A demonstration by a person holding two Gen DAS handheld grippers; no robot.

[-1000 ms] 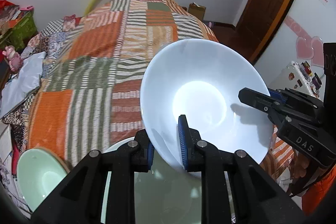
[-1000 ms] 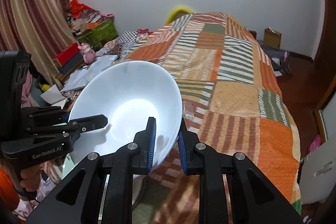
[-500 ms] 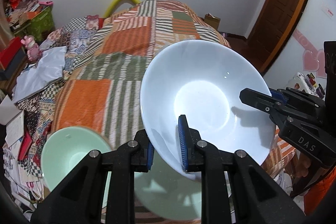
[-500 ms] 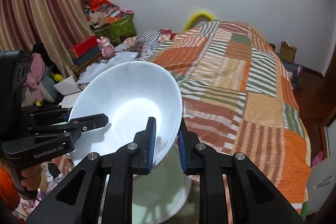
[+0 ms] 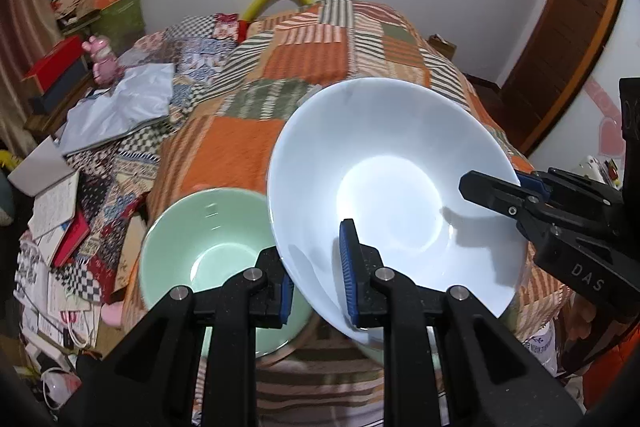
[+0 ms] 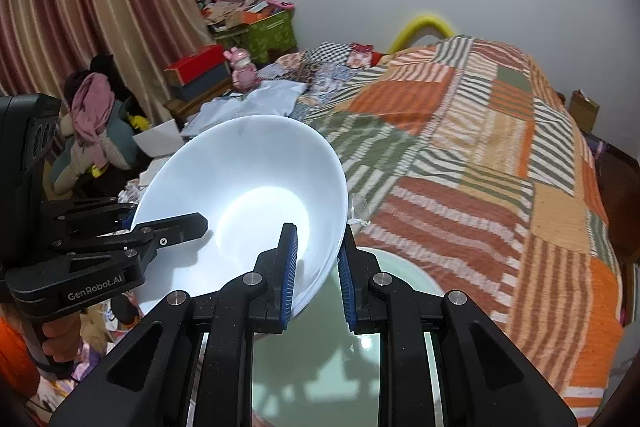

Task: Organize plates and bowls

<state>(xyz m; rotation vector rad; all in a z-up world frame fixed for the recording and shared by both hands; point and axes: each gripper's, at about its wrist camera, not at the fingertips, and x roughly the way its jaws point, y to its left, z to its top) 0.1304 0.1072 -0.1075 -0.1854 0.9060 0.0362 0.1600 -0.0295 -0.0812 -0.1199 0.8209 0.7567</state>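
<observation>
A large white bowl point(image 5: 392, 187) is held in the air, tilted, between both grippers. My left gripper point(image 5: 316, 279) is shut on its near rim. My right gripper point(image 6: 318, 267) is shut on the opposite rim and shows in the left wrist view point(image 5: 492, 189). The bowl also shows in the right wrist view point(image 6: 248, 203), with the left gripper point(image 6: 172, 227) at its left edge. A pale green bowl point(image 5: 208, 247) sits below and left of the white bowl. A pale green plate point(image 6: 384, 275) lies under the right gripper on a glass surface.
A bed with an orange, green and striped patchwork quilt point(image 5: 320, 67) fills the space ahead. Books, papers and cloth clutter point(image 5: 60, 211) cover the floor at the left. A wooden door point(image 5: 560, 39) stands at the right. Curtains point(image 6: 80, 7) hang at the left.
Both grippers have carried the white bowl upward and back; the view has tilted up. The green bowl has come fully into the left wrist view beside the white bowl.
</observation>
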